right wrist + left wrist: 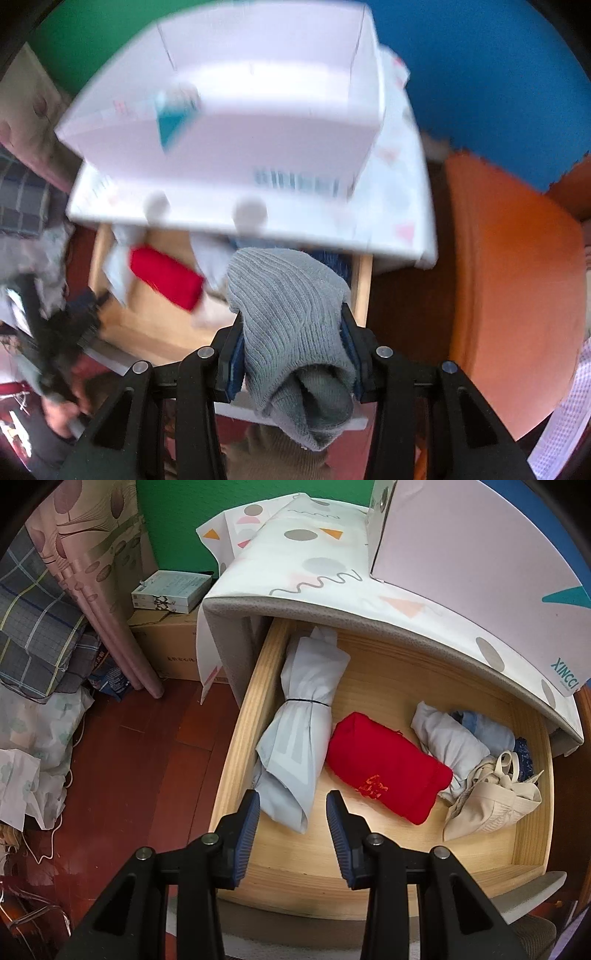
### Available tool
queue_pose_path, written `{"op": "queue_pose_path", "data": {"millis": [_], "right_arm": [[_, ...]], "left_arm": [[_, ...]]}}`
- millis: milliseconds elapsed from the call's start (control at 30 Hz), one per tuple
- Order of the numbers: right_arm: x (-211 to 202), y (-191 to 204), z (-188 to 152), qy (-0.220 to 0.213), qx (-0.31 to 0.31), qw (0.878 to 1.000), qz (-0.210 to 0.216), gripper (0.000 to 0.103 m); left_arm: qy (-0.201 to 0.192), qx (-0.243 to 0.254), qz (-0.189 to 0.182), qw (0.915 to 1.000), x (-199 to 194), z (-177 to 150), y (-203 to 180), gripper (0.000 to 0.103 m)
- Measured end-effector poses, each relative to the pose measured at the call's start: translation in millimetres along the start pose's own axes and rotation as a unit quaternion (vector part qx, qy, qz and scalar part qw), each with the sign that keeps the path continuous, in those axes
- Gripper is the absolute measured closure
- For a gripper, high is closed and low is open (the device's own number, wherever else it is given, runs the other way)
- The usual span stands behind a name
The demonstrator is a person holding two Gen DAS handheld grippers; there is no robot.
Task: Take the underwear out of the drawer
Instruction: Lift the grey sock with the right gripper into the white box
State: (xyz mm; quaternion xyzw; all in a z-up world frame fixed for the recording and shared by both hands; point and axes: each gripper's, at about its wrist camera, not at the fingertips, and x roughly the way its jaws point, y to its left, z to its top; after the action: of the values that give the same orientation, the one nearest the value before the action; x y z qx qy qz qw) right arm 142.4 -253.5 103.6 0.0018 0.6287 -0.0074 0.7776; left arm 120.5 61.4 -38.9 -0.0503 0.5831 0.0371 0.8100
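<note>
The wooden drawer [236,746] stands pulled open under a white patterned top. Inside lie a pale grey tied bundle [299,716], a red folded cloth [384,768], a light blue roll [450,742] and cream underwear [491,797] at the right end. My left gripper [291,812] is open and empty, just above the drawer's front, near the tied bundle. My right gripper [293,332] is shut on a rolled grey ribbed knit garment [288,306], held above the drawer's [362,288] right end. The right wrist view is blurred.
A pale box [472,546] sits on the patterned top [332,572]. Left of the drawer are red-brown floor [147,768], a cardboard box [166,646], curtains [92,572] and piled cloth. An orange cushion [509,280] lies to the right of the drawer.
</note>
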Motion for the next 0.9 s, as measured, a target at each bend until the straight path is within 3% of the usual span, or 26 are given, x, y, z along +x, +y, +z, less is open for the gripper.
{"op": "queue_pose_path", "data": {"millis": [167, 333, 633, 900], "right_arm": [[-28, 4, 49, -0.040, 0.006, 0.999, 0.010, 0.063], [-24, 9, 97, -0.053, 0.012, 0.999, 0.003, 0.063], [47, 19, 150, -0.003, 0.026, 1.000, -0.011, 0.061], [81, 15, 159, 0.016, 0.046, 0.999, -0.002, 0.053]], "left_arm": [[-0.004, -0.001, -0.003, 1.0000, -1, -1, 0, 0.065], [-0.005, 0.003, -0.002, 1.0000, -2, -1, -1, 0.065], [-0.014, 0.007, -0.010, 0.9998, -4, 0, -3, 0.065], [-0.014, 0.000, -0.017, 0.9998, -2, 2, -3, 0.065]]}}
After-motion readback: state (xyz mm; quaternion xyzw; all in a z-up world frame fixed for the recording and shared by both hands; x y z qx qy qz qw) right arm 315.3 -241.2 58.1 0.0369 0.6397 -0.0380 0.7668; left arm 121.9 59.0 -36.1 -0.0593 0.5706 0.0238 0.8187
